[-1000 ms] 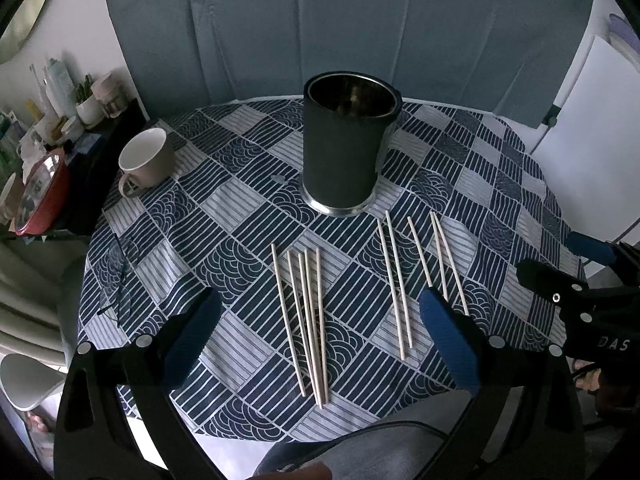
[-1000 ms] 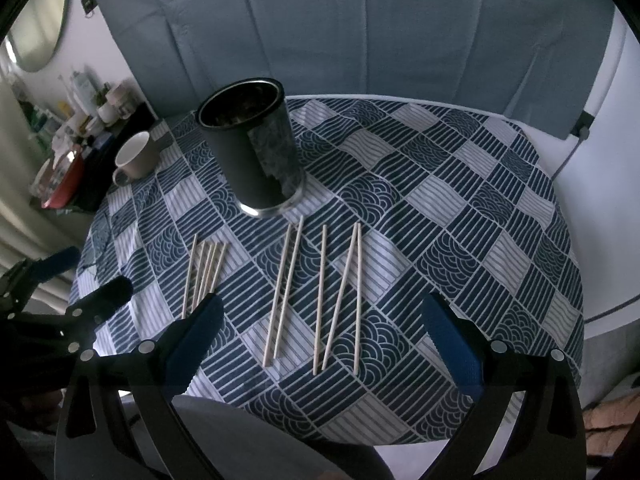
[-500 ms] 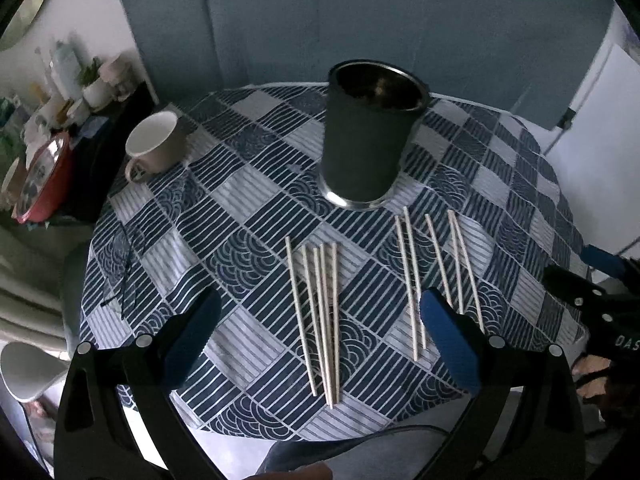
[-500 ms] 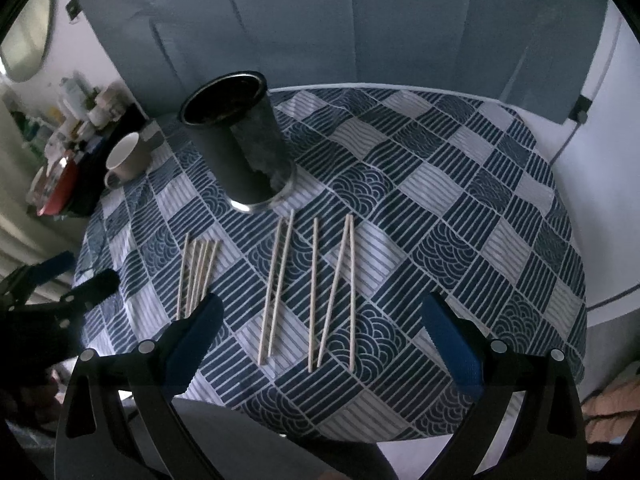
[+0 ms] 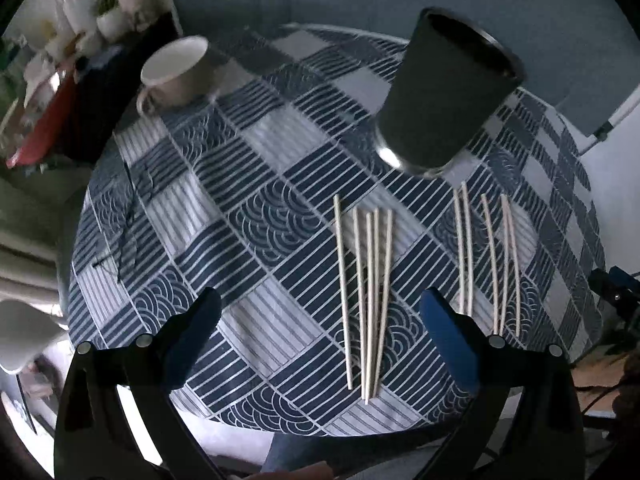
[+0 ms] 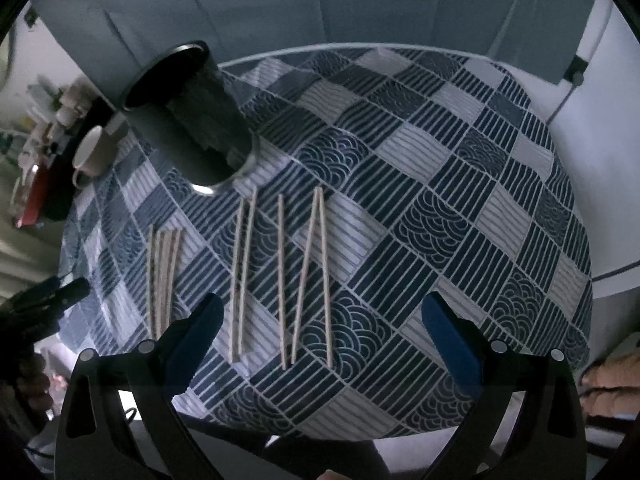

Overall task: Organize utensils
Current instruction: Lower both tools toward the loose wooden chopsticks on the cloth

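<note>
Right wrist view: chopsticks [image 6: 280, 280] lie between the wide-spread right claw [image 6: 320, 324], untouched.

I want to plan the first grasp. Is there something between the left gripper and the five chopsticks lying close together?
Nothing visible. The left gripper is open above the bare tablecloth, and the five chopsticks lie flat just ahead, apart from the dark holder.

Pretty dim on both my cameras, kind of bluish-grey light with soft shadows. My left view is smeared with blur, worst on the mug [image 5: 176, 70] and the shelf clutter (top left). Right view is sharper. There's a small bright glint on the dark cup's [image 6: 188, 116] metal base. Heavy fisheye bending, black corners all round.
</note>
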A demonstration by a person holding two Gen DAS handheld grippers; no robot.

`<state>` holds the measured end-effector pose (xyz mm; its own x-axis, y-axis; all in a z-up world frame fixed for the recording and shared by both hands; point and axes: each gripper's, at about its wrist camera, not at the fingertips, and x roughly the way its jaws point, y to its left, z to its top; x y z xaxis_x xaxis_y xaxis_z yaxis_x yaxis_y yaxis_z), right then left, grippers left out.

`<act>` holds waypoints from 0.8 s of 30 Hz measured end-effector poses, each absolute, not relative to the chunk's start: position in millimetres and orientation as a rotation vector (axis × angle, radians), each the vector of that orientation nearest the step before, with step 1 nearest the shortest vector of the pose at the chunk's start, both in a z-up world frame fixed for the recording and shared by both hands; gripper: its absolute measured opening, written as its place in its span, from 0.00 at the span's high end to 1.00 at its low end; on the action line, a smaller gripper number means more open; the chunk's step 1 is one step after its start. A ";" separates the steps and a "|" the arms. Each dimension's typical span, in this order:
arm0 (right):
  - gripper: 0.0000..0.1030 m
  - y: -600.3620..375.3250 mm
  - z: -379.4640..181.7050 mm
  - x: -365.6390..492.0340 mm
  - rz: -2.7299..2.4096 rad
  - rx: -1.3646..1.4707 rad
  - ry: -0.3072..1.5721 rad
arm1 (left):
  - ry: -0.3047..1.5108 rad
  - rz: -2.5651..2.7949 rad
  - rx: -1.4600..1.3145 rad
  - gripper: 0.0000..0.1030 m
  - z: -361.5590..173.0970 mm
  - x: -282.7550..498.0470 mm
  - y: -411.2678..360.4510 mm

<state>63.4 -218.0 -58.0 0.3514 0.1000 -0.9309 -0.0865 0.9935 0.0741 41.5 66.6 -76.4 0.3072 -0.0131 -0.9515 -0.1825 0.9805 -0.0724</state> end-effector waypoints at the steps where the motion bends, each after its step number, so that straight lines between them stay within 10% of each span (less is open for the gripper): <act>1: 0.08 -218.0 -60.7 64.5 0.109 0.002 1.210 | 1.272 0.116 -0.182 0.06 -81.7 41.9 68.5; 24: 0.08 -219.4 -157.9 99.1 0.010 -0.152 1.364 | 1.481 0.148 -0.119 0.06 -167.9 71.4 73.7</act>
